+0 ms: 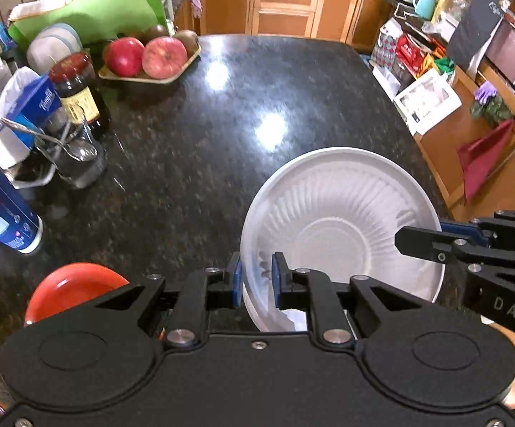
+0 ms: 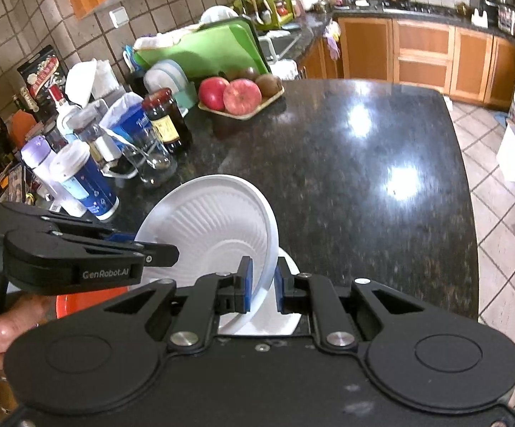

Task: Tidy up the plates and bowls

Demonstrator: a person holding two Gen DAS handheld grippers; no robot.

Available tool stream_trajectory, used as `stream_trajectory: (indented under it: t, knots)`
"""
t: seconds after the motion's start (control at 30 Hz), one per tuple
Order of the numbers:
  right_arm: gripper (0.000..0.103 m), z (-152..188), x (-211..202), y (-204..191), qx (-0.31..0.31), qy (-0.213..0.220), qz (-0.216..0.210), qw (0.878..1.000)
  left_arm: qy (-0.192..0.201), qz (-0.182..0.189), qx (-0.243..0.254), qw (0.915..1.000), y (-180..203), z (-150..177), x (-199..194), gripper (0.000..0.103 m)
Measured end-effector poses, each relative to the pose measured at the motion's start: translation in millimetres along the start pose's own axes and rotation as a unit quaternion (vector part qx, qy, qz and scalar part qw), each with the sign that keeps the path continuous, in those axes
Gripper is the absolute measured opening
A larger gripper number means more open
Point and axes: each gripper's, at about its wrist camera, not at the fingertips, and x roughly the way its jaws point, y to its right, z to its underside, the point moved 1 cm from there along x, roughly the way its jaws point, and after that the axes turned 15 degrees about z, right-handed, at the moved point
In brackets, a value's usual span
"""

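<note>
A white ribbed disposable bowl (image 1: 339, 227) (image 2: 214, 224) is held tilted over the black granite counter (image 1: 193, 163) between both grippers. My left gripper (image 1: 256, 281) is shut on its near-left rim, blue pads on either side of the wall. My right gripper (image 2: 264, 286) is shut on the opposite rim and shows in the left wrist view at the bowl's right edge (image 1: 421, 236). In the right wrist view the left gripper (image 2: 165, 249) reaches in from the left. Another white dish (image 2: 287, 316) lies just beneath, mostly hidden. A red bowl (image 1: 76, 284) (image 2: 90, 299) sits at the near left.
A tray of apples and kiwis (image 1: 150, 64), a dark sauce jar (image 1: 76, 85), a glass with a spoon (image 1: 76, 156) and a blue canister (image 1: 4, 220) crowd the counter's left side. A green cutting board (image 1: 93, 10) stands behind. The counter's curved edge (image 2: 467, 185) drops to tiled floor on the right.
</note>
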Motion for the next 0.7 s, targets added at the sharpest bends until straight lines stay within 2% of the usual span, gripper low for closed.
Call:
stream_trajectory:
  t: [0.4, 0.7]
  knots:
    - [0.016, 14, 26, 6, 0.007, -0.044, -0.002, 0.999, -0.023, -0.005, 0.008, 0.9997, 3, 13, 15, 0.022]
    - [0.016, 13, 28, 7, 0.001, -0.029, 0.016, 0.999, -0.021, -0.002, 0.005, 0.9998, 0, 12, 14, 0.022]
